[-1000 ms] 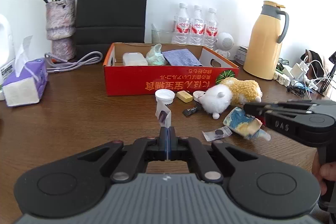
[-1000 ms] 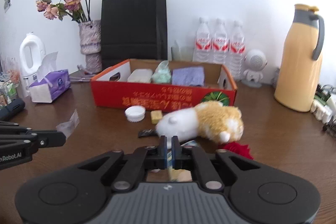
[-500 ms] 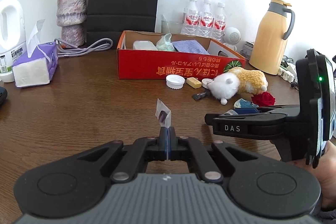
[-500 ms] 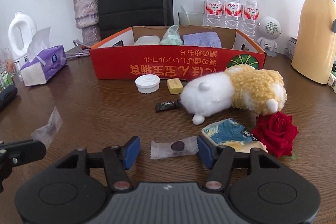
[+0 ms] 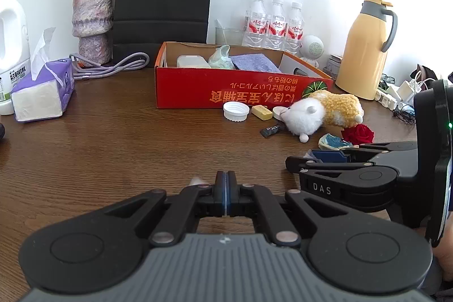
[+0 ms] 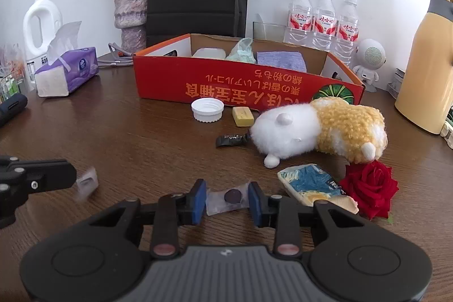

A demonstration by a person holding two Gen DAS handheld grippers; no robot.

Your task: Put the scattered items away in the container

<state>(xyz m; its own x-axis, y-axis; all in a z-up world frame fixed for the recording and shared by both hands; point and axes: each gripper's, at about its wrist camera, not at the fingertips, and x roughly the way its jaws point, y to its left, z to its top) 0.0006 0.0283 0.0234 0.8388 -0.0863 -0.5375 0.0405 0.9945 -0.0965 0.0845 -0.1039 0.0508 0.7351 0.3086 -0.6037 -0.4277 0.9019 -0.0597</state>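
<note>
Candy (image 6: 230, 196): small dark sweet in a clear wrapper, flat on the desk (image 6: 127, 137), near edge, between the pads of the right gripper (image 6: 226, 201).
Right gripper: jaws have just been closing; pads stand either side of the wrapper ends, apparently not yet pressing.
Left gripper (image 5: 225, 196): pads together, clamped on a small wrapper (image 6: 86, 183) that shows at its tips in the right view.
Box (image 6: 246, 92): red carton, far centre of the desk, open top, already holding a few things.
Handling: light and thin; film wrapper is crinkly and likely slippery, and may fold or slide under pressure. The sweet itself looks hard.
Hold point: across the lump in the middle, not the loose twisted ends.
Neighbours: blue packet (image 6: 308, 184) and rose (image 6: 368, 188) just right of the candy; plush (image 6: 317, 129) farther back.
Risk: pinching only film could let it slip out during the lift.
</note>
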